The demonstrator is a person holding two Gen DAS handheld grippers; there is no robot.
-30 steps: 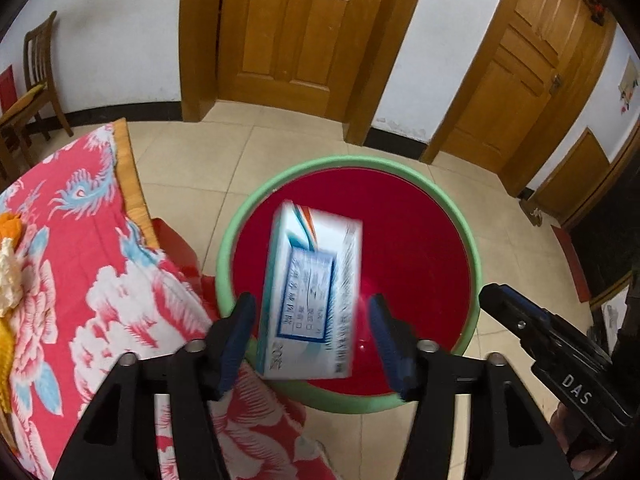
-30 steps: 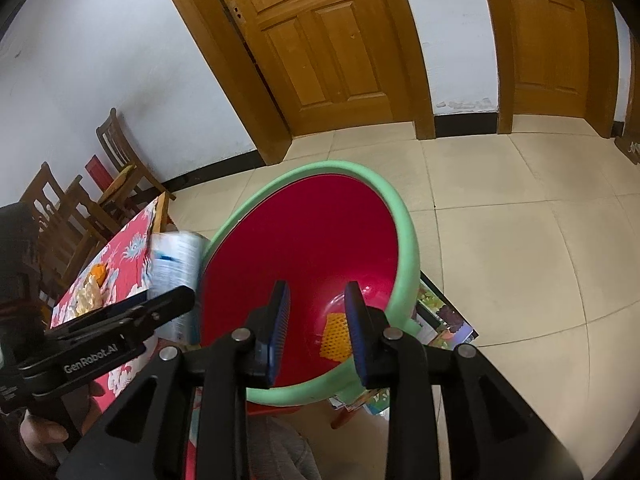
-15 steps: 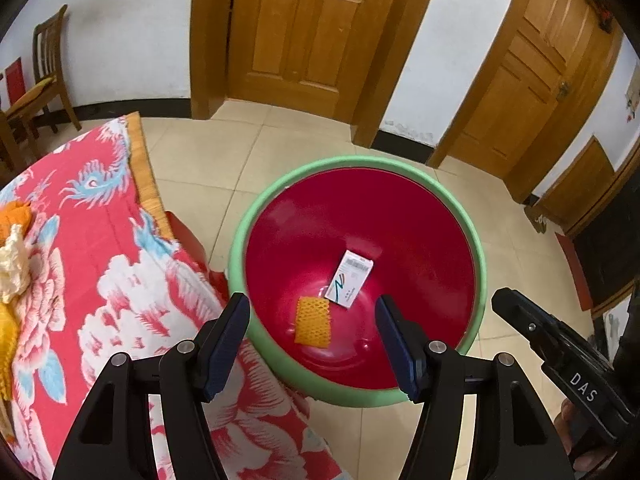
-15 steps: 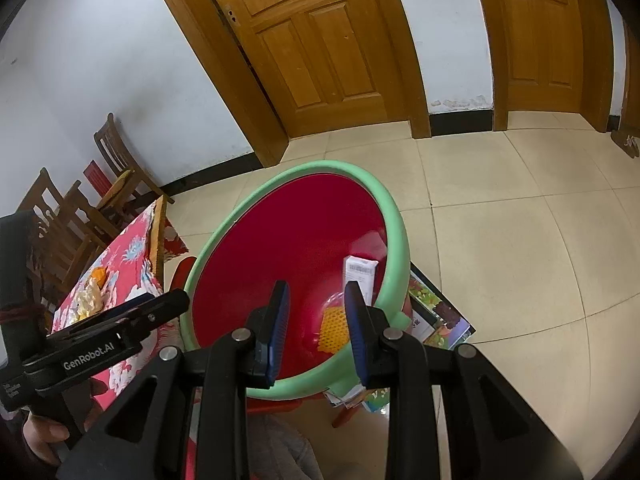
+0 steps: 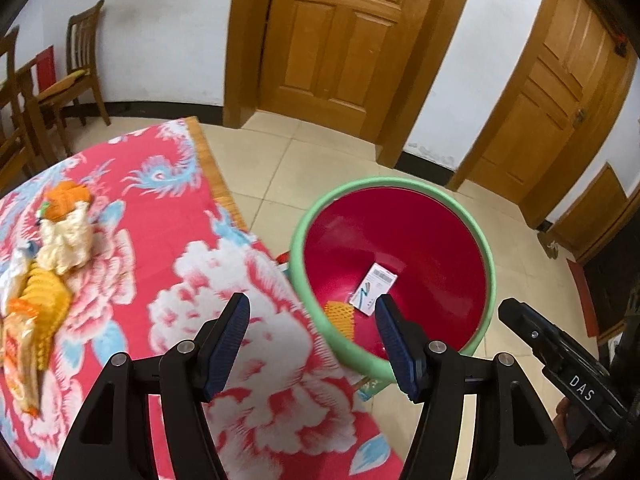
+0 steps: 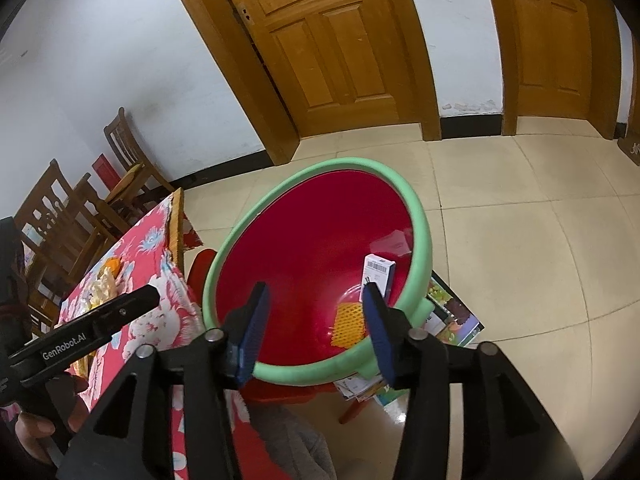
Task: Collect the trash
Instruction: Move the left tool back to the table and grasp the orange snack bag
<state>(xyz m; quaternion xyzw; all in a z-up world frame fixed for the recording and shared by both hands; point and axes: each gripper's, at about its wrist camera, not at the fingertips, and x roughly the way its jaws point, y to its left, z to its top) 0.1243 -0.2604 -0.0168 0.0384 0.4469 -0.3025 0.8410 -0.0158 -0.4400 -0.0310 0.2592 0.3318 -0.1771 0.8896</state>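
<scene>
left gripper hanging open, empty, over the tablecloth | right gripper jaws opening, nothing between | box lying in the red basin | remaining wrappers, seemingly crinkly and blurred, risking slipping from a shallow pinch

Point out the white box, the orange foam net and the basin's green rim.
white box [image 5: 374, 288], left wrist view, printed top face.
orange foam net [image 6: 349, 322], right wrist view, mesh middle.
green rim [image 5: 490, 264], left wrist view, right edge.
</scene>
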